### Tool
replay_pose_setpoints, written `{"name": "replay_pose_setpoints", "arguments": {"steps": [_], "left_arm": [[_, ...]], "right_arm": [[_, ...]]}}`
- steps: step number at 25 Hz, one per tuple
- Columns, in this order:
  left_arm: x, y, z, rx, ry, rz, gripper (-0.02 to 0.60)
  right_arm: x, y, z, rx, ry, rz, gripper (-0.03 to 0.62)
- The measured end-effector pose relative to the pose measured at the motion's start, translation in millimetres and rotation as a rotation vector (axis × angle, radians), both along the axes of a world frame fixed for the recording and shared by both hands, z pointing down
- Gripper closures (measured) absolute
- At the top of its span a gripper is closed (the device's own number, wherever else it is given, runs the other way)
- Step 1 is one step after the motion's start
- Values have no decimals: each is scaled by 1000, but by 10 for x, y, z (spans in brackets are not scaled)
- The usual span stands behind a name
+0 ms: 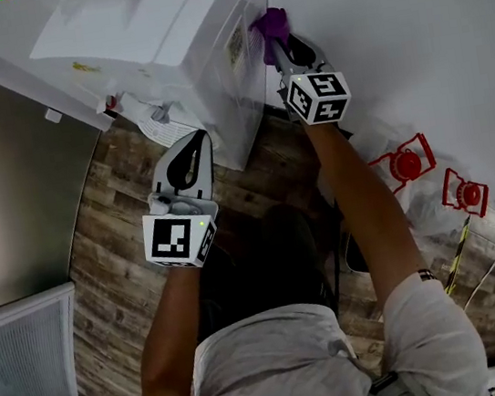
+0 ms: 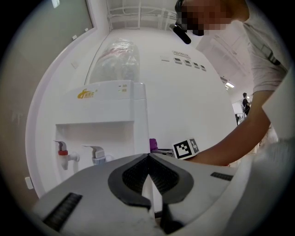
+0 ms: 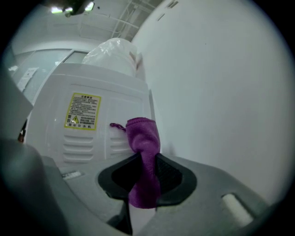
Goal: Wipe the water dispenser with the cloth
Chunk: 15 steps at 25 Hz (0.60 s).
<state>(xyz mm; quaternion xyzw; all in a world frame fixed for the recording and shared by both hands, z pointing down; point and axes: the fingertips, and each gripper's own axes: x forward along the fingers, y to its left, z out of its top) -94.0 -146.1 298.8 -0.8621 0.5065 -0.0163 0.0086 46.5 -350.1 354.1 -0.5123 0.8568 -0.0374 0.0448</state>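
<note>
Right gripper (image 1: 280,45) is clamping the purple cloth (image 3: 145,138) in its jaws, and the wad is sitting on the dispenser's (image 3: 60,133) side panel, up by the back edge next to the wall (image 3: 221,92). Left gripper (image 2: 148,159) is hanging out front by the taps (image 2: 97,153) with its jaws closed on nothing.

My worry is that only a thin strip is getting pinched, so dragging it over those vent slats (image 3: 78,147) could be pulling it loose. That little loop might be snagging too, and there's barely any room before the wall.
</note>
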Motion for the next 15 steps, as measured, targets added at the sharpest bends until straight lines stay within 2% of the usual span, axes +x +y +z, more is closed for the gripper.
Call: {"name": "replay_pose_setpoints", "arguments": {"steps": [5,9,15], "left_arm": [[-11,-1,33,14,1,-2,583],[-32,-3,82,22,14,-8,583],[-18,-6,206,21,44,-8,583]], "right_arm": [[47,92,15,28,5,-12,508],[-77,409,-175,97,-2,-103,508],[-382,1222,-392,157,-57,-274,502]]}}
